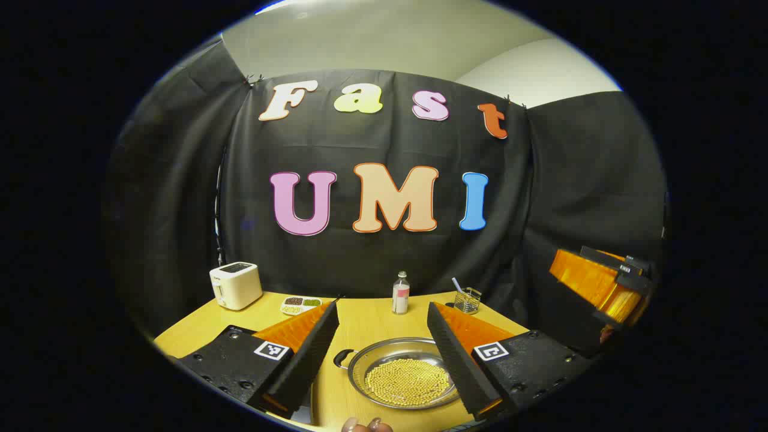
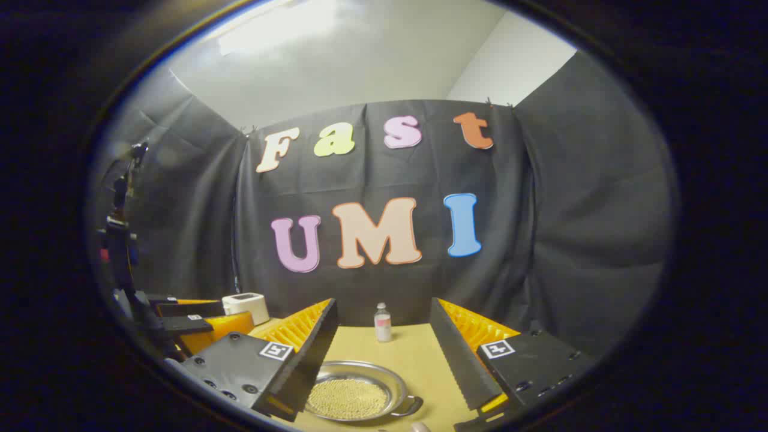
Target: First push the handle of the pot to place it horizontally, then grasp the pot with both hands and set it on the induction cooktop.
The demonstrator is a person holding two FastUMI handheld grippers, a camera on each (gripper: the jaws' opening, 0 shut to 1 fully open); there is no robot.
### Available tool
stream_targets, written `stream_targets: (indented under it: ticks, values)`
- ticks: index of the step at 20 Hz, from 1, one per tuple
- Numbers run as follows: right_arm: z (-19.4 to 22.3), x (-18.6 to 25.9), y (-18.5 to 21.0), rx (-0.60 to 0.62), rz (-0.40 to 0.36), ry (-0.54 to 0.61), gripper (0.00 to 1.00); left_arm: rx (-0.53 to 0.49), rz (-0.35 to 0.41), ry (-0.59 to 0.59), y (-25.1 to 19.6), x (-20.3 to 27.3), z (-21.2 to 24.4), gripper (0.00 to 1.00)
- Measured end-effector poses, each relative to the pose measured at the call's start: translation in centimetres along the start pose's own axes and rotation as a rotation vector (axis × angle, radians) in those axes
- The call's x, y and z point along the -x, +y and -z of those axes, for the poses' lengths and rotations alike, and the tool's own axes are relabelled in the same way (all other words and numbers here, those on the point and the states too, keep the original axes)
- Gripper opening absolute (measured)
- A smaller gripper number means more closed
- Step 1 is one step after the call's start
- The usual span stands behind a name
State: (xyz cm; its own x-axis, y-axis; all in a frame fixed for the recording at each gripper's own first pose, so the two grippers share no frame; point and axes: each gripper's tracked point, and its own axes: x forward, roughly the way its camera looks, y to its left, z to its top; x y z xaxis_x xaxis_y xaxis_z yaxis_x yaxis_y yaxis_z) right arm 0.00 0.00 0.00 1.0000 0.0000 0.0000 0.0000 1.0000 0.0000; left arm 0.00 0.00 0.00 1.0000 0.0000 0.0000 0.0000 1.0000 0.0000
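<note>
wood table (image 1: 372, 321); pot (image 1: 408, 375) upright, handle (image 1: 344, 358) pointing left.

Black cloth (image 1: 372, 252) drapes the booth behind a light wooden table (image 1: 372, 324); above the cloth rise pale walls (image 2: 384, 66) under a bright ceiling light (image 2: 282, 27), and a white corner (image 2: 510, 66) shows upper right.

The pot (image 1: 407, 373) is shallow, round and of shiny metal, with yellow grains inside; it lies flat on the wooden worktop (image 1: 372, 321), one dark handle (image 1: 343, 358) at 9 o'clock.
</note>
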Motion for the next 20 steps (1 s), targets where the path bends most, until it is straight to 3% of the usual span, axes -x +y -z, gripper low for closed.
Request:
stream_targets:
  ticks: [3, 4, 5, 9, 10, 11, 20]
  values:
    - [0.7, 0.1, 1.1, -0.017, -0.058, 0.063, 0.98, -0.009, -0.008, -0.036, 0.3, -0.1, -0.9, 0.96]
    - [0.5, 0.2, 1.0, -0.032, -0.069, 0.07, 0.94, -0.007, -0.02, -0.027, 0.4, -0.1, -0.7, 0.96]
    - [-0.1, 0.1, 0.5, -0.049, -0.066, 0.064, 0.94, -0.001, -0.032, -0.015, 0.5, -0.1, -0.3, 0.92]
    - [-2.3, 0.0, -1.3, -0.066, -0.05, -0.007, 0.93, 0.003, -0.048, -0.002, -0.2, 0.3, -0.2, 0.96]
    - [-2.3, 0.0, -1.4, -0.068, -0.051, -0.009, 0.97, 0.0, -0.053, 0.0, -0.2, 0.4, 0.0, 0.96]
    - [-2.3, -0.1, -1.5, -0.074, -0.053, -0.005, 0.94, 0.0, -0.051, 0.002, -0.6, 0.6, -0.1, 0.96]
    - [-1.8, -0.1, -0.6, -0.03, -0.097, 0.01, 0.94, -0.03, -0.068, -0.005, -1.1, 1.3, -0.3, 0.96]
